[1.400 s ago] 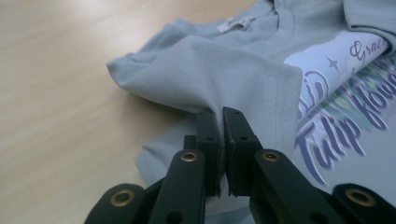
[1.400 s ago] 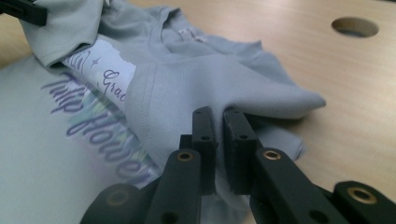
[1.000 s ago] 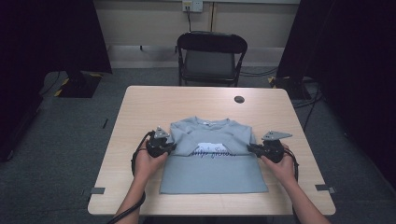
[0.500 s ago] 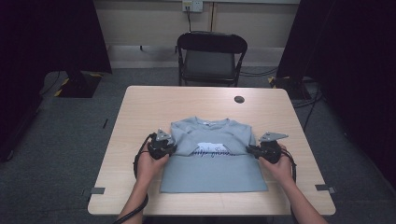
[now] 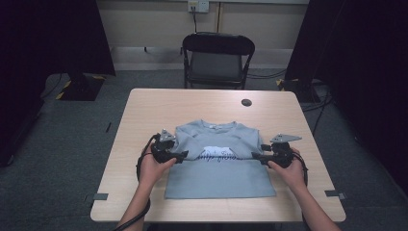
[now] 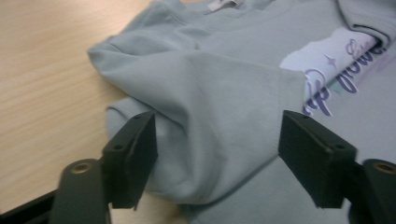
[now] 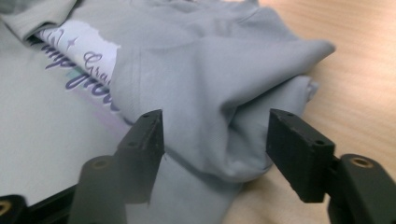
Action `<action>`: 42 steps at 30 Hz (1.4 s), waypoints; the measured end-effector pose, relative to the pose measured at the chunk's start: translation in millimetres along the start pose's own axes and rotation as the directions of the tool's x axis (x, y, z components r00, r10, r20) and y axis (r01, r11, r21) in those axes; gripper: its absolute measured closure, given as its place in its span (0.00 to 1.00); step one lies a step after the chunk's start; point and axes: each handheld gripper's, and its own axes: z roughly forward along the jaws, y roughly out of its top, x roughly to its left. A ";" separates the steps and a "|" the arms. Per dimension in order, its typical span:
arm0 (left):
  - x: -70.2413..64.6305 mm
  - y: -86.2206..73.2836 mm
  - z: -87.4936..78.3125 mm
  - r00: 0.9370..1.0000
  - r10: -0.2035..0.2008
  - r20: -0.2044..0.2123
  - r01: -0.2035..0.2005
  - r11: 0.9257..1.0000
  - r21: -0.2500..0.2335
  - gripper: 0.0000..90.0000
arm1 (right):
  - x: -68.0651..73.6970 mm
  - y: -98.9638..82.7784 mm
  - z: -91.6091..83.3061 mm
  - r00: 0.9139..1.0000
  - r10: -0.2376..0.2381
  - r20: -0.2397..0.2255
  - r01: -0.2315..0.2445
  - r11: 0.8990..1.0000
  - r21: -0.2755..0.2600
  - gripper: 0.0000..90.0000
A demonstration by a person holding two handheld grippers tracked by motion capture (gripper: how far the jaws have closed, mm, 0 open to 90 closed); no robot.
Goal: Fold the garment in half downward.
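High view: a pale grey-blue shirt (image 5: 219, 161) lies flat, front up, on the near half of a light wooden table (image 5: 144, 103), collar toward the far edge, both sleeves folded in across the chest over a white printed patch with purple script. The left gripper (image 5: 179, 156) sits at the shirt's left edge, the right gripper (image 5: 256, 156) at its right edge, each held in a hand. A small dark disc (image 5: 246, 102) rests near the far edge; a black chair (image 5: 216, 60) stands beyond.

Left gripper view: the jaws are spread wide, the folded left sleeve (image 6: 205, 116) between them, ungripped.

Right gripper view: the jaws are likewise apart around the bunched right sleeve (image 7: 219, 107), beside the print.
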 end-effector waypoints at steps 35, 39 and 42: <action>73.5 37.6 74.7 0.986 -0.108 -0.127 0.118 0.990 0.077 0.49 | -61.8 49.0 71.6 0.987 0.068 0.147 -0.080 0.993 0.081 0.56; 65.6 42.2 74.4 0.994 -0.061 -0.090 0.071 0.990 0.118 0.75 | -59.8 50.9 71.7 0.988 0.061 0.144 -0.075 0.993 0.094 0.80; 62.4 43.7 74.5 0.997 -0.041 -0.068 0.049 0.990 0.131 0.92 | -59.6 50.4 71.0 0.989 0.090 0.116 -0.101 0.991 0.092 0.90</action>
